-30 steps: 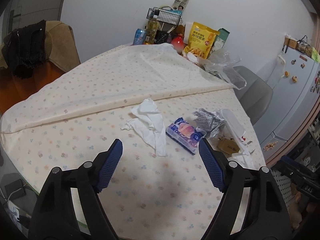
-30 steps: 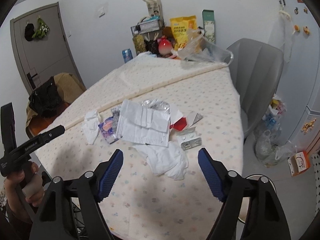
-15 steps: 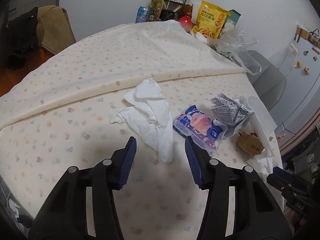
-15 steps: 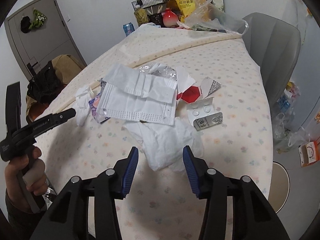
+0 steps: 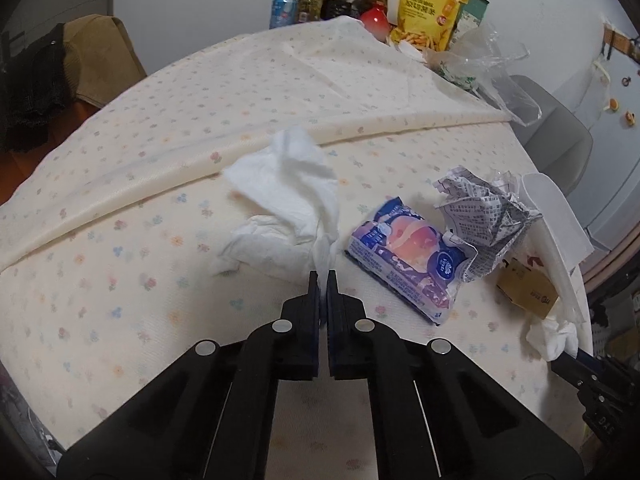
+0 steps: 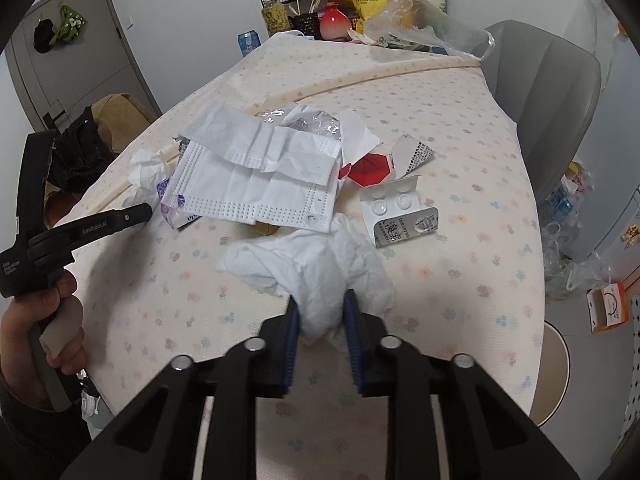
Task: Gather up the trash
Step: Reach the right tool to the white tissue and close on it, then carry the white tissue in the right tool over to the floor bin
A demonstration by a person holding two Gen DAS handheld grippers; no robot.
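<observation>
A white tissue (image 5: 288,200) lies on the flowered tablecloth (image 5: 120,280), and my left gripper (image 5: 323,274) is shut on its near tail. To its right are a blue-purple wrapper (image 5: 404,256) and crumpled printed paper (image 5: 480,212). In the right wrist view a second crumpled tissue (image 6: 316,264) sits between the blue pads of my right gripper (image 6: 320,304), whose jaws are closing and pressing on it. Beyond it lie a white face mask (image 6: 256,184), a pill blister (image 6: 400,212) and a red scrap (image 6: 370,168). A hand (image 6: 60,308) holds the left gripper's handle.
At the table's far end stand a yellow snack bag (image 5: 428,12), a can (image 5: 283,10), a bottle (image 6: 275,16) and a clear plastic bag (image 5: 488,60). A grey chair (image 6: 548,92) is at the right edge, with bags (image 6: 568,240) on the floor.
Both grippers dropped toward the table and went from wide open to closed, the left on the tissue's tail, the right around the crumpled tissue.
</observation>
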